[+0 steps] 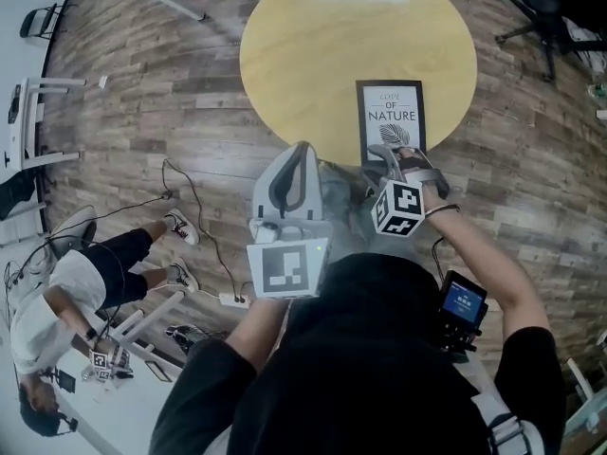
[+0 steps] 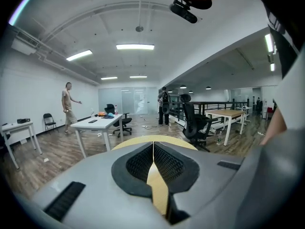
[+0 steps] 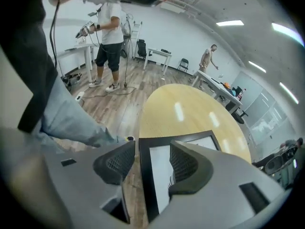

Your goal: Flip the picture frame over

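At the far left of the head view, a person in a white shirt and black shorts [image 1: 59, 300] is on the grey-brown wood-plank floor [image 1: 142, 112], well apart from the round pale-yellow wooden desk [image 1: 313, 55]. The left gripper [image 1: 302, 150], a grey tool with a square-marker cube at its back, hangs over the floor just short of the desk's near rim. In the left gripper view the left gripper [image 2: 153, 146] has its 2 jaws brought together, their tips meeting, with nothing between them. Right of it, the black rectangular picture frame [image 1: 391, 112] lies flat and face up on the desk, close to the near rim, showing a white print with the word NATURE and a leaf. The right gripper [image 1: 396, 155] is at the frame's near end, tilted downward. In the right gripper view the right gripper [image 3: 152, 149] has its jaws spread wide. 1 long black edge of the picture frame [image 3: 159, 171] runs between them, and neither pad can be seen pressing on it. A black office chair [image 1: 555, 8] stands at the far right.
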Demonstrator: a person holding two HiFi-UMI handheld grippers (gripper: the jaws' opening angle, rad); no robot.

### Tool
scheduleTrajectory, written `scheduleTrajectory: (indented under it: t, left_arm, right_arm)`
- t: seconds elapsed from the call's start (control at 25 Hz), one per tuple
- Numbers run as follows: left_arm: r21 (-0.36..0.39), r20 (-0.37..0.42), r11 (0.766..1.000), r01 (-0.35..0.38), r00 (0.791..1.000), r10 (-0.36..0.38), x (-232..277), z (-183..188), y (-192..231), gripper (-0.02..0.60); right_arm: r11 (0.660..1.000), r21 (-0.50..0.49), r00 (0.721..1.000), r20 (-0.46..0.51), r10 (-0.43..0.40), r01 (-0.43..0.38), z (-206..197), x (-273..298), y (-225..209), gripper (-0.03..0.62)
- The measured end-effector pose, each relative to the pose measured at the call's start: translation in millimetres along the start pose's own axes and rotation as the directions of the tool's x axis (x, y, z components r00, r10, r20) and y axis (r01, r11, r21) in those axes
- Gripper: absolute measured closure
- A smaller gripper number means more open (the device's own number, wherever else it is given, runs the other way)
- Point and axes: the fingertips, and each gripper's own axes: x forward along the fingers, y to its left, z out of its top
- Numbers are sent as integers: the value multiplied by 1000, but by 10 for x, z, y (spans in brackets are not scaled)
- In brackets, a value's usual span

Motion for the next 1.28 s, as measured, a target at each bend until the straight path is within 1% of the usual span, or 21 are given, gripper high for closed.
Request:
scheduleTrajectory:
  t: [0.08, 0.12, 0.24, 0.32, 0.44, 0.56, 0.8, 0.92, 1.0, 1.08, 1.16, 1.28]
  left_arm:
    - [-19, -27, 1000, -14, 1000, 14, 7, -113, 65, 558]
    - [-21, -35, 1000, -20, 999, 20, 11, -159, 98, 558]
    - [-34, -57, 999, -29, 998, 27, -3, -276, 153, 558]
    - [-35, -66, 999, -29, 997, 26, -15, -319, 172, 558]
    - [-18, -69, 1000, -16, 998, 15, 22, -321, 143, 558]
    - [-14, -68, 1000, -1, 998, 0, 46, -311, 97, 558]
    - [-11, -69, 1000, 15, 997, -16, 12, -341, 105, 558]
    - [-3, -66, 1000, 20, 998, -21, 2, -323, 72, 558]
    - [-3, -61, 1000, 24, 998, -24, 11, -303, 59, 558]
    - [-1, -51, 1000, 20, 998, -20, 27, -263, 86, 558]
    - [6, -46, 1000, -1, 999, 1, 24, -222, 157, 558]
    - [15, -46, 1000, -26, 999, 27, 13, -182, 230, 558]
  right_arm:
    - [996, -79, 996, -62, -56, 51, -83, 184, 18, 375]
    - [990, -116, 993, -76, -91, 82, -97, 241, 14, 372]
    - [970, -192, 983, -69, -168, 152, -92, 286, 49, 372]
    - [959, -227, 980, -58, -189, 171, -53, 298, 73, 372]
    - [956, -255, 983, -70, -167, 145, -25, 305, 57, 382]
    - [968, -228, 988, -96, -125, 100, -56, 266, 74, 385]
    - [976, -198, 992, -77, -103, 86, 46, 99, 156, 412]
    - [981, -175, 996, -14, -86, 82, 198, -68, 123, 441]
    - [982, -161, 995, 43, -95, 101, 325, -191, 24, 464]
    - [979, -151, 988, 92, -124, 137, 448, -302, -128, 488]
    - [978, -127, 980, 129, -151, 168, 559, -402, -271, 493]
    - [979, -45, 963, 195, -185, 197, 723, -589, -476, 497]
